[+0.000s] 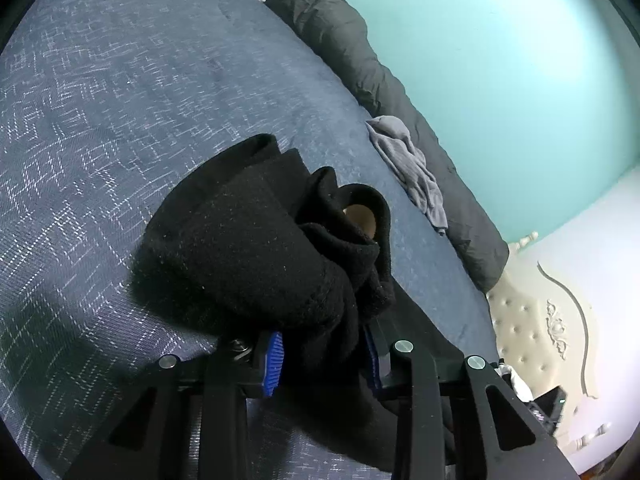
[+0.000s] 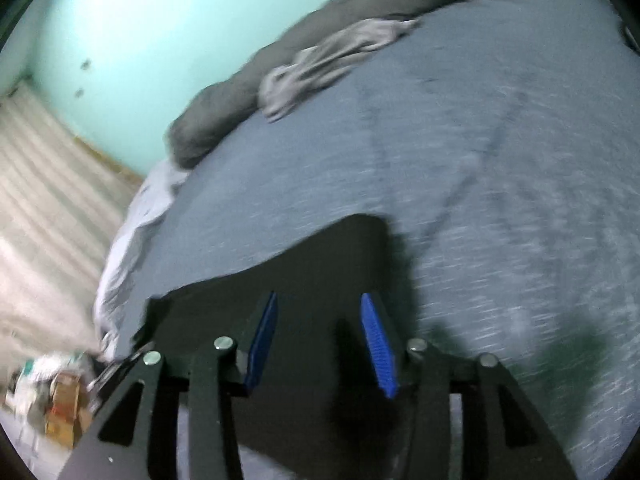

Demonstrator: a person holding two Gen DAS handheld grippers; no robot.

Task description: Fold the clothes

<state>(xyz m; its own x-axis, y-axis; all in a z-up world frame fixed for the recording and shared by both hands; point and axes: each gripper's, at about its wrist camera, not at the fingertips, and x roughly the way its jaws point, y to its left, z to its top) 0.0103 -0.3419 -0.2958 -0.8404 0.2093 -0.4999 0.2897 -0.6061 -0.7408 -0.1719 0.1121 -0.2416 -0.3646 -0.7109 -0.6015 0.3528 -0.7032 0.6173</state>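
Item: black fleece garment [image 1: 256,240], bunched and thick, on a blue patterned bed cover [image 1: 120,120].

Left tool [image 1: 324,356]: clenched on a gathered wad of the black fleece; cloth fills the gap between both blue pads [image 1: 273,362] and drapes forward over the tips, hiding most of the far pad. A small tan round shape shows through a fold (what it is cannot be told).

Right tool [image 2: 318,344]: released; blue pads stand apart with nothing pinched. The black cloth [image 2: 280,280] lies flat beneath and ahead of the tips, its straight edge just beyond them (this view is motion-blurred).

Step in hand, as judged: gathering or lifting one end of the garment for a fold.

Handling notes: keep the left pinch firm, since fleece is bulky and may slip layer by layer. Bring the right tool onto a single edge or corner, not a bundle. Lift both ends level so the cloth hangs smooth before it is laid over.

Other stock: grey garment [image 1: 412,168] crumpled near the bed's far edge, well apart from the black one, beside a dark rolled quilt [image 1: 360,52]
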